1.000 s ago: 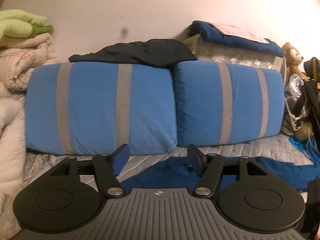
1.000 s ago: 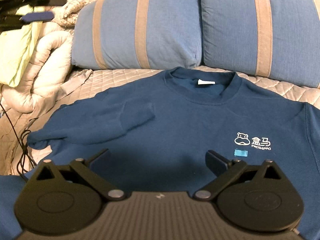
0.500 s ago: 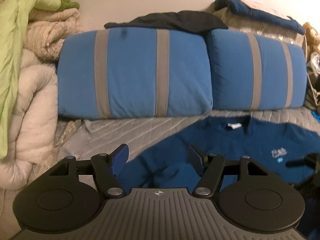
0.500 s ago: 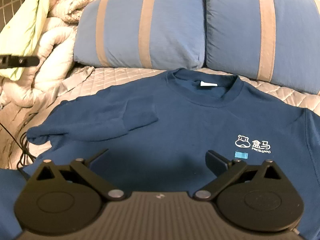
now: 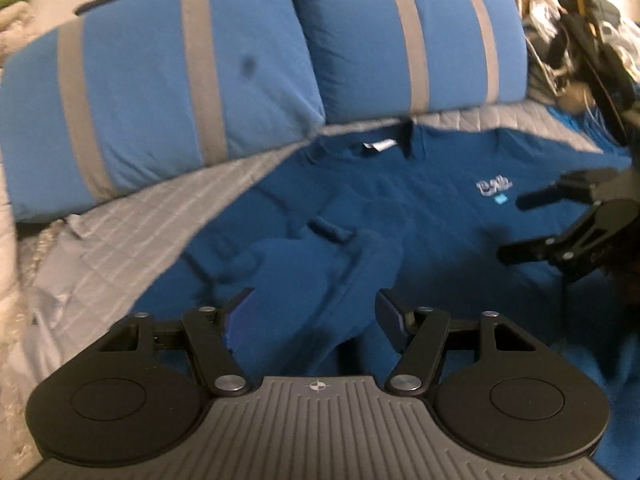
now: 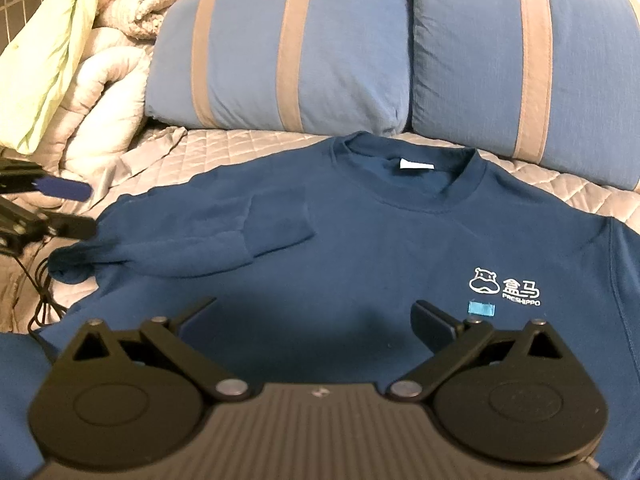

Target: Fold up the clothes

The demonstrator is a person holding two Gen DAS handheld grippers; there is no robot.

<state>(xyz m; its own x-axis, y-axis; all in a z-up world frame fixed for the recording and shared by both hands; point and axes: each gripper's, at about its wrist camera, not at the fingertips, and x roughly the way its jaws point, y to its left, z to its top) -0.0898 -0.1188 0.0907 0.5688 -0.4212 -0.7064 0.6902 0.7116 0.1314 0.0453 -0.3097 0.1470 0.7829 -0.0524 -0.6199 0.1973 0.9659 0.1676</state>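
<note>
A dark blue sweatshirt (image 6: 380, 248) with a white hippo logo (image 6: 504, 288) lies face up on the grey quilted bed (image 6: 248, 148), collar toward the pillows. Its left sleeve (image 6: 208, 240) is folded in across the chest. My left gripper (image 5: 316, 316) is open and empty, just above that folded sleeve (image 5: 320, 264); it also shows at the left edge of the right wrist view (image 6: 76, 208). My right gripper (image 6: 316, 324) is open and empty over the sweatshirt's lower front, and appears in the left wrist view (image 5: 516, 228) near the logo (image 5: 494, 186).
Two blue pillows with grey stripes (image 6: 280, 52) (image 6: 520, 64) stand behind the sweatshirt. Piled quilts and a light green cloth (image 6: 60, 48) lie at the left. A black cable (image 6: 40, 300) runs by the bed's left side. Bags and clutter (image 5: 580, 40) sit at the right.
My left gripper has tilted down and swung right, coming low over the folded sleeve. My right gripper has held nearly still over the sweatshirt's front.
</note>
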